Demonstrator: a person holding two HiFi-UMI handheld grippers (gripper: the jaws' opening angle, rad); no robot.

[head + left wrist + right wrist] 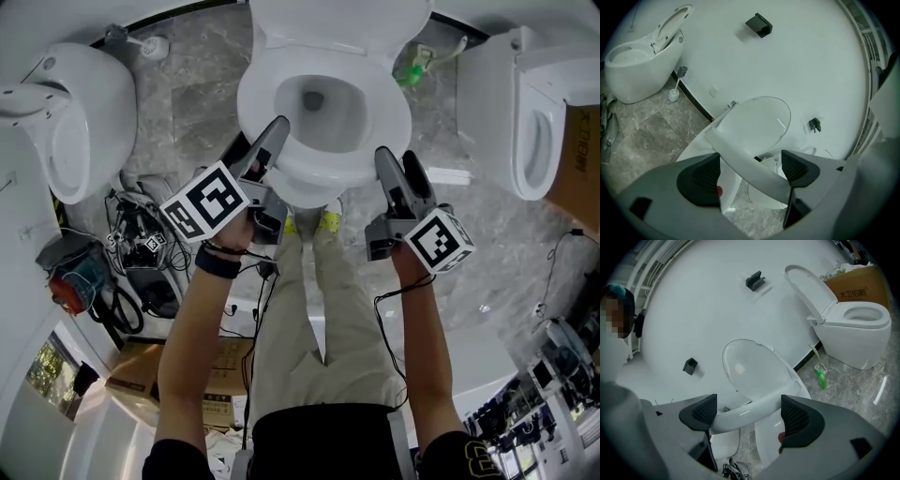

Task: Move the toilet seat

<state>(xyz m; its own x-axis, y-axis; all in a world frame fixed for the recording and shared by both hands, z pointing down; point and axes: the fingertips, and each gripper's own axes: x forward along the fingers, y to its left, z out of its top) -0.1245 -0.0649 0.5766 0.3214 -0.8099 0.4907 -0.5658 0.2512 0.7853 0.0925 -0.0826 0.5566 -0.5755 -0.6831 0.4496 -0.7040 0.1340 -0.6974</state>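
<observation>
The white toilet (323, 173) stands in the middle of the head view with its lid (337, 19) raised against the wall. Its seat ring (258, 103) circles the bowl. My left gripper (267, 141) is at the ring's front left and my right gripper (394, 169) at its front right. In the left gripper view the seat ring (745, 164) runs across the wide gap of my left gripper (750, 171). The right gripper view shows the seat ring (750, 411) spanning my right gripper (747, 416) the same way. Both stand open; whether the pads touch the ring I cannot tell.
Another toilet (75, 122) stands at the left and a third (525, 112) at the right, beside a cardboard box (577, 159). A green brush (410, 70) lies by the wall. Cables and gear (141, 244) clutter the floor at the left. The person's legs (319, 309) are directly below.
</observation>
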